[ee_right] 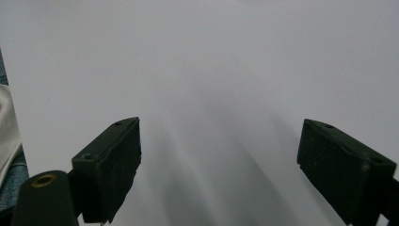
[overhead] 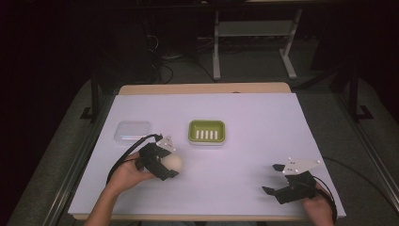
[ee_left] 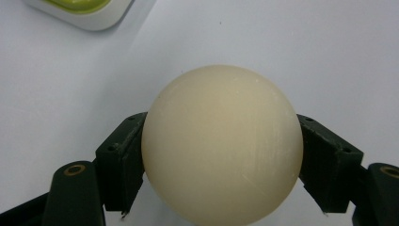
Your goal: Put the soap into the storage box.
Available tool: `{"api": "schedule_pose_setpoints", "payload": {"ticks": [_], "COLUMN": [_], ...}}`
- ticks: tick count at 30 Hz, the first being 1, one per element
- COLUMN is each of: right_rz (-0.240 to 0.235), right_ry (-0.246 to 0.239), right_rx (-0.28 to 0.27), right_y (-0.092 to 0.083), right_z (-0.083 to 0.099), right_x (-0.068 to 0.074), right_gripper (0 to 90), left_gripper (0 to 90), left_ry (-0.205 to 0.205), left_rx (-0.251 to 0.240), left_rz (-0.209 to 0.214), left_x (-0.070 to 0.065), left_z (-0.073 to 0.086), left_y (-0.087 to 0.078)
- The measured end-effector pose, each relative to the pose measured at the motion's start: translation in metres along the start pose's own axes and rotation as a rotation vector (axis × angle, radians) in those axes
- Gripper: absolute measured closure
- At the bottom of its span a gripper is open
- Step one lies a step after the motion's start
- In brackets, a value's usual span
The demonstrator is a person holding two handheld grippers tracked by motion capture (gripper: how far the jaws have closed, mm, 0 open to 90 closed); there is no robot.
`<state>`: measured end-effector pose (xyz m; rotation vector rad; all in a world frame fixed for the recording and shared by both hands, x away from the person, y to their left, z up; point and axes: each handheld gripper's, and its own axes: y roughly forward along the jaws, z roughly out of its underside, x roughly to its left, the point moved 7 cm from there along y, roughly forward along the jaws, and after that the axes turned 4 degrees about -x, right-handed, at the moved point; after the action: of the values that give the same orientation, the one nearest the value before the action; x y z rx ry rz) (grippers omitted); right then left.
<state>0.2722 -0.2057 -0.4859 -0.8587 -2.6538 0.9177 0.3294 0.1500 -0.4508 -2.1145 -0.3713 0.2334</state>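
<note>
A cream-coloured ball [overhead: 171, 163] sits between the jaws of my left gripper [overhead: 168, 164], which is shut on it at the table's front left. In the left gripper view the ball [ee_left: 222, 146] bulges between the two black pads [ee_left: 123, 160], pressed on both sides. A green soap dish [overhead: 206, 131] with a white slotted insert rests at mid-table, beyond the ball; its corner [ee_left: 82, 10] shows at the top left of that view. My right gripper [overhead: 274, 179] stands open at the front right over bare white sheet, and its pads [ee_right: 110, 165] have nothing between them.
A clear plastic lid or box [overhead: 133, 131] lies left of the soap dish. The white sheet [overhead: 244, 113] covers the table down to its front edge. Beyond the far edge stand table legs and cables on a dark floor.
</note>
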Motion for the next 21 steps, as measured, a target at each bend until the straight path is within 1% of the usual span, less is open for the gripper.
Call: {"api": "schedule_pose_setpoints", "payload": {"ticks": [4, 8, 9, 10, 11, 12, 13, 16, 17, 18, 19, 21], "right_rz": [0.002, 0.008, 0.008, 0.010, 0.012, 0.010, 0.010, 0.011, 0.009, 0.008, 0.008, 0.009], "right_ry": [0.002, 0.004, 0.004, 0.007, 0.000, 0.010, 0.010, -0.001, 0.009, 0.008, 0.012, 0.013], "right_rx": [-0.008, -0.017, -0.020, -0.021, -0.023, -0.022, -0.022, -0.025, -0.022, -0.023, -0.025, -0.029], "right_y": [-0.001, -0.002, -0.003, -0.003, -0.003, -0.004, -0.004, -0.004, -0.004, -0.004, -0.004, -0.005], "right_z": [-0.002, -0.003, -0.003, -0.003, -0.003, -0.003, -0.003, -0.004, -0.004, -0.004, -0.005, -0.005], "right_x": [0.000, -0.001, -0.001, -0.001, -0.002, -0.001, -0.001, -0.002, -0.001, -0.001, -0.001, -0.001], "right_gripper": [13.4, 13.4, 13.4, 13.4, 13.3, 13.3, 13.3, 13.4, 13.4, 13.4, 13.4, 13.3], "left_gripper": [25.2, 25.2, 25.2, 25.2, 25.2, 25.2, 25.2, 25.2, 25.2, 25.2, 25.2, 25.2], "left_ry": [-0.003, 0.002, -0.003, -0.004, -0.005, -0.002, -0.005, -0.002, -0.005, 0.001, -0.006, -0.006], "left_rx": [-0.007, 0.001, -0.008, -0.005, -0.002, -0.003, -0.006, -0.008, -0.010, -0.006, -0.009, -0.012], "left_rz": [0.004, 0.005, 0.006, 0.009, 0.010, 0.008, 0.009, 0.014, 0.014, 0.017, 0.020, 0.021], "left_x": [0.002, 0.005, 0.006, 0.006, 0.007, 0.007, 0.007, 0.009, 0.010, 0.011, 0.011, 0.013], "left_z": [-0.007, -0.010, -0.012, -0.012, -0.013, -0.014, -0.016, -0.020, -0.022, -0.023, -0.024, -0.027], "left_y": [0.000, 0.000, 0.001, 0.001, 0.001, 0.001, 0.001, 0.001, 0.001, 0.000, 0.001, 0.001]}}
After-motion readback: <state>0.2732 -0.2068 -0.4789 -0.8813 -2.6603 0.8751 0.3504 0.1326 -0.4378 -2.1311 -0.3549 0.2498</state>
